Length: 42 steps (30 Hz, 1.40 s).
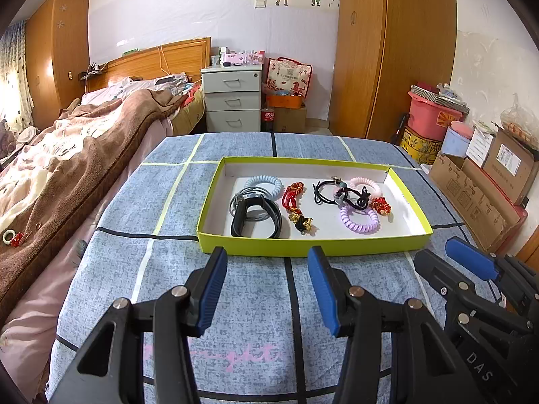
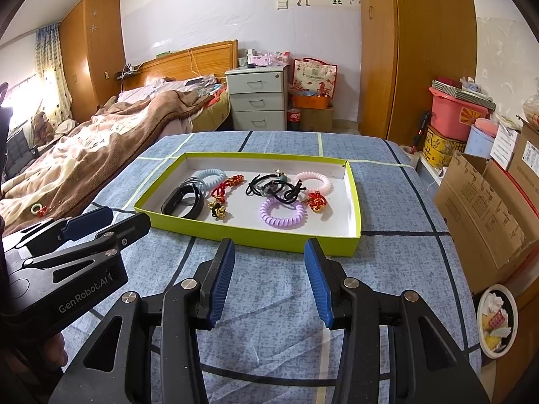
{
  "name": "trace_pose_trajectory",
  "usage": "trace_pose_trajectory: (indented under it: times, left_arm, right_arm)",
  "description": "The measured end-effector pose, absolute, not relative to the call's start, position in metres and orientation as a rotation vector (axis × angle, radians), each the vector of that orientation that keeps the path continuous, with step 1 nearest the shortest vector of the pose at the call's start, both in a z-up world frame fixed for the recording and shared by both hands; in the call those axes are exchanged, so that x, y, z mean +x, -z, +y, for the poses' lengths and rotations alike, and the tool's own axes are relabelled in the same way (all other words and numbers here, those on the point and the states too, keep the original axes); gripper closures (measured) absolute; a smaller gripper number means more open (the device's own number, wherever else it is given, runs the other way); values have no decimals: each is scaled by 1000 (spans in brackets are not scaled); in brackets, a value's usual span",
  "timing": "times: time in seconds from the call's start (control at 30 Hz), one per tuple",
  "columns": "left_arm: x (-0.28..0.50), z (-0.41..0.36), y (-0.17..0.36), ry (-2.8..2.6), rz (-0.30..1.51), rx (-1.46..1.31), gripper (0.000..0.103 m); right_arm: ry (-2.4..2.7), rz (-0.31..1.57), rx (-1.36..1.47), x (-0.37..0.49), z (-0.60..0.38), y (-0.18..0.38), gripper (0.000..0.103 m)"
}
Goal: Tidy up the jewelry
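A shallow yellow-green tray [image 1: 303, 247] [image 2: 256, 232] sits on the blue checked table. It holds a black wristband [image 1: 256, 219] [image 2: 183, 203], a blue coil tie [image 1: 264, 183], a purple coil tie [image 1: 358, 219] [image 2: 283, 213], a pink coil tie [image 2: 313, 181], black hair ties [image 1: 337, 193], and red-and-gold charms [image 1: 296, 203] [image 2: 316, 202]. My left gripper [image 1: 267, 254] is open and empty, just in front of the tray. My right gripper [image 2: 269, 245] is open and empty, also at the tray's near edge. Each shows in the other's view.
A bed with a brown blanket [image 1: 84, 158] lies to the left; a small ring and red charm [image 1: 13, 237] rest on it. Cardboard boxes [image 1: 478, 195] and a pink bin stand right. A white drawer unit [image 1: 232, 101] and wardrobe stand behind.
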State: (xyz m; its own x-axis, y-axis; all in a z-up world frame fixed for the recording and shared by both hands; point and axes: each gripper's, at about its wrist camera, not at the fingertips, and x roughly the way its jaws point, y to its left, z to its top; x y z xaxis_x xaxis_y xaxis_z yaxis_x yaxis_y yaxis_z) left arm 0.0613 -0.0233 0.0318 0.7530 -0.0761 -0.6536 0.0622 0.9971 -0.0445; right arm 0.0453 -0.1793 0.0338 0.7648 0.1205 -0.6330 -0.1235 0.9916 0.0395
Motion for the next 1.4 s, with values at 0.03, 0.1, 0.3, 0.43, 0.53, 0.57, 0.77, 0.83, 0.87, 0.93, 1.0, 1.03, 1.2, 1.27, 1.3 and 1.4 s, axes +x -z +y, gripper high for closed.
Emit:
trace_pose_trajectory:
  times: [0.03,0.1,0.3,0.43,0.53,0.57,0.77,0.83,0.87,0.93,1.0,1.03,1.2,1.27,1.3,1.4]
  left_arm:
    - [61,-24,-32,77,714,-21,51]
    - [61,-24,-31,78,713,-20,51]
    - [61,-24,-31,78,712,-20,51]
    - [60,-25,-31,78,713,-22,51]
    - [60,-24,-32,78,713,-22,51]
    - [60,-24,-32,78,715,-22,51]
    - [59,-24,-33,77,713,-23,51]
    - [59,-24,-34,76,714,-24,51]
    - [59,-24,-34,76,715,-23,51]
    - [59,-24,-34,73,714,-23,51]
    - [59,-24,-33,74,716,-23,51]
    - [59,-24,-33,73,715,-25,51]
    - [59,-23,-33,70,717,-27,51]
    - [59,-23,-34,71,716,-29,51]
    - [59,-23,-34,73,718,-29,51]
    - [60,-22,-34,73,717,-28,51]
  right_arm:
    - [-132,688,-6,46,-179,-33,59]
    - [-131,690,-9,46,-178,-33,59]
    - [-133,693,-9,45,-176,-33,59]
    - [-135,690,-3,46,-177,-33,59]
    - [-132,691,-4,46,-177,-32,59]
    - [-133,692,-5,46,-177,-32,59]
    - [-138,693,-7,46,-176,-33,59]
    - [-136,693,-6,46,-176,-33,59]
    - [-136,694,-6,46,-176,-33,59]
    - [-137,694,-6,46,-175,-33,59]
    - [-137,695,-6,46,-175,-33,59]
    - [-138,693,-6,45,-175,-33,59]
    - [-139,695,-6,45,-174,-33,59]
    - [-140,696,-7,45,-174,-33,59]
    - [-140,696,-7,45,-173,-34,59]
    - [-140,696,-6,45,-173,-34,59]
